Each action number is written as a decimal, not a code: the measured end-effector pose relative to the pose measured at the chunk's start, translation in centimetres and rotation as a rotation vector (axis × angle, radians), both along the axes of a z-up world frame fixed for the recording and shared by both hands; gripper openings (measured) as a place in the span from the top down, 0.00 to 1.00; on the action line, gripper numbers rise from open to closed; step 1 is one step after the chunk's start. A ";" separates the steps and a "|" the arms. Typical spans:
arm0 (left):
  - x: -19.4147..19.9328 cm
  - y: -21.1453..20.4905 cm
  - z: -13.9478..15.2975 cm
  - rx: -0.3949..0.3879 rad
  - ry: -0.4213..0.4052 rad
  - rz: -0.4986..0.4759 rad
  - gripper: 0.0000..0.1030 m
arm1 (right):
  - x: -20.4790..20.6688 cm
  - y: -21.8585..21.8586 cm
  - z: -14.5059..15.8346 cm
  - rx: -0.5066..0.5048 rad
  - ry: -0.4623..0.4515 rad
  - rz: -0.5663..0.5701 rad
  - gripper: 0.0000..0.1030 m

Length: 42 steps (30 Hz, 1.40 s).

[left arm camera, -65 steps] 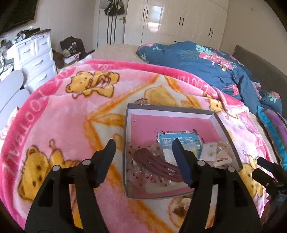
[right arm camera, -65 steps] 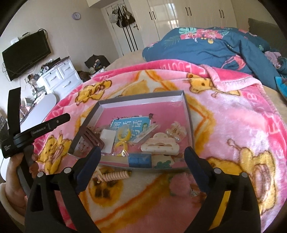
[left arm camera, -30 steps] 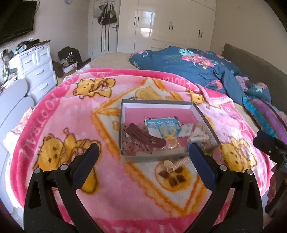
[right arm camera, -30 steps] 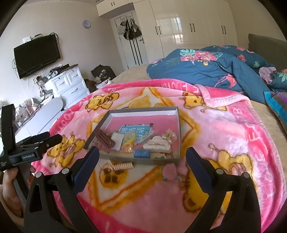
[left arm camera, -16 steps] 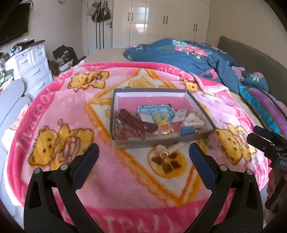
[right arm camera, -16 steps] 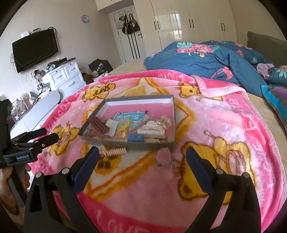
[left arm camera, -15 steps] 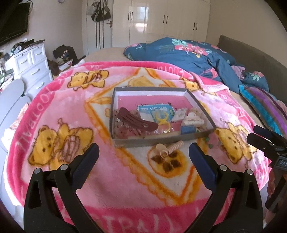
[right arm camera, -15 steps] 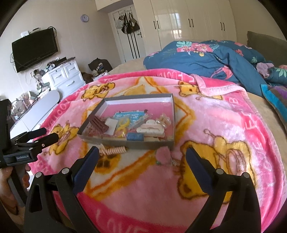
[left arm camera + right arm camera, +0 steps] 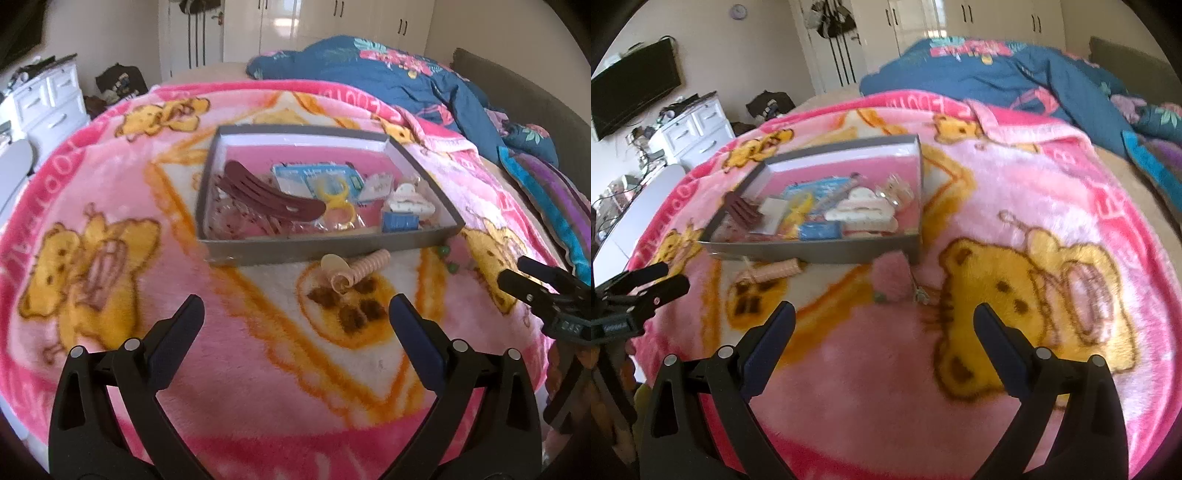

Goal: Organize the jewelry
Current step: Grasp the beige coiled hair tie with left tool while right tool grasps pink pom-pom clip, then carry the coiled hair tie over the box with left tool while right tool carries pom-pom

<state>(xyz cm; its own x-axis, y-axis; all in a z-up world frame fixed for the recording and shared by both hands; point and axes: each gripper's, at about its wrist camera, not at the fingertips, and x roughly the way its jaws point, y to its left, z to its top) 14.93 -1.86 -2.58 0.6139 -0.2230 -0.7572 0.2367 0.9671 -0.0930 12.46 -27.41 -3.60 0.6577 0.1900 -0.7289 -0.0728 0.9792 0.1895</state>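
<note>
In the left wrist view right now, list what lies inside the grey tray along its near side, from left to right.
Dark red hair clip → yellow ring-shaped piece → small blue box → white cloud-shaped claw clip, all inside the grey tray.

Pink bear blanket (image 9: 110, 229), blue duvet (image 9: 399, 81), perhaps dresser (image 9: 694, 129).

The right wrist view is motion-blurred throughout. Small trinkets (image 9: 918, 293) by the grey box's (image 9: 812, 253) near corner are too smeared to identify. The television (image 9: 631, 92) is cut off at left.
</note>
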 end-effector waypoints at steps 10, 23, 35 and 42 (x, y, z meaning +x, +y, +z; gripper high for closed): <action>2.6 -1.9 -2.4 -0.015 0.063 -0.069 0.09 | 5.5 -0.4 -3.9 0.019 0.093 -0.011 0.19; 5.1 -4.4 -4.8 -0.037 0.124 -0.121 0.68 | 4.0 -0.9 -3.8 0.083 0.108 0.066 0.74; 2.4 -3.2 -2.1 -0.069 0.051 -0.143 0.74 | 1.2 0.2 -1.0 0.111 0.058 0.121 0.74; 0.9 -0.9 0.7 -0.093 -0.009 -0.114 0.74 | 0.9 2.0 0.6 0.120 0.030 0.170 0.74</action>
